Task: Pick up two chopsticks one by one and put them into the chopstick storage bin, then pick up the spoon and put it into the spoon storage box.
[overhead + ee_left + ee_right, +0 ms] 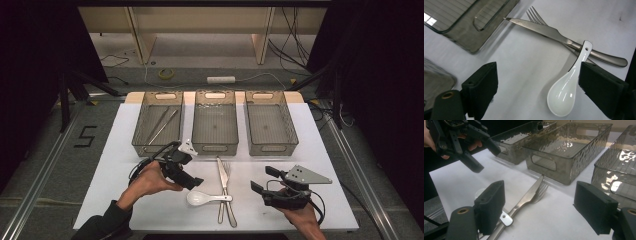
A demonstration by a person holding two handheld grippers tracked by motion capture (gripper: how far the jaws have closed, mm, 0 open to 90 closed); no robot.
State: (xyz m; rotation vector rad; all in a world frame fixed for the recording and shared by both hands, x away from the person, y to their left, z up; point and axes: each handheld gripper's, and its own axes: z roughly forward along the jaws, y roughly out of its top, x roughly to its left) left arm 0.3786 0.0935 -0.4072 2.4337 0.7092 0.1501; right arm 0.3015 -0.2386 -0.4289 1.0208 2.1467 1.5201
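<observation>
White counter: your left tool, jaws apart, hovers over the white spoon, bowl at 6 o'clock, handle toward 1 o'clock across knife; right tool open, farther

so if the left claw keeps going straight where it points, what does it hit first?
Most likely the white spoon: in the left gripper view it lies between the open jaws of the left claw, close to one jaw. Beyond it lie the knife and fork. Depth is unclear, so the table could come first.
</observation>
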